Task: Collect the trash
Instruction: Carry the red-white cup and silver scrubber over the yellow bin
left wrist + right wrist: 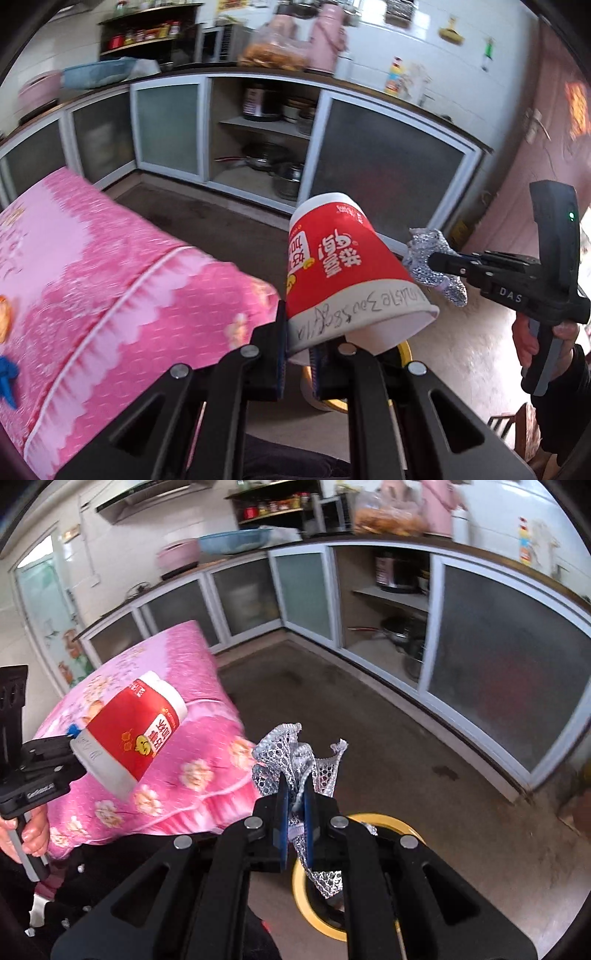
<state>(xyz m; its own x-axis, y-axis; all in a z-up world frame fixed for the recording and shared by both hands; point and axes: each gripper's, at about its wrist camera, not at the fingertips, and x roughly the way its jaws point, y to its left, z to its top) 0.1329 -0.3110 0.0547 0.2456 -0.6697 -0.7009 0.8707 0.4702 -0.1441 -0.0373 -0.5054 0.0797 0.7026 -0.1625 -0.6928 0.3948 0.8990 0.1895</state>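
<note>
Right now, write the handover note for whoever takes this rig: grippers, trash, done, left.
Left gripper: shut on the rim of the red paper cup, held tilted in the air beside the pink-covered table.
Right gripper: shut on the silver mesh scrap, also airborne.
Yellow-rimmed bin: on the floor just below both grippers.
Done: both pieces picked up.
Left: drop the cup and the mesh into the bin. A blue scrap lies on the table; probably fetch it next.
</note>
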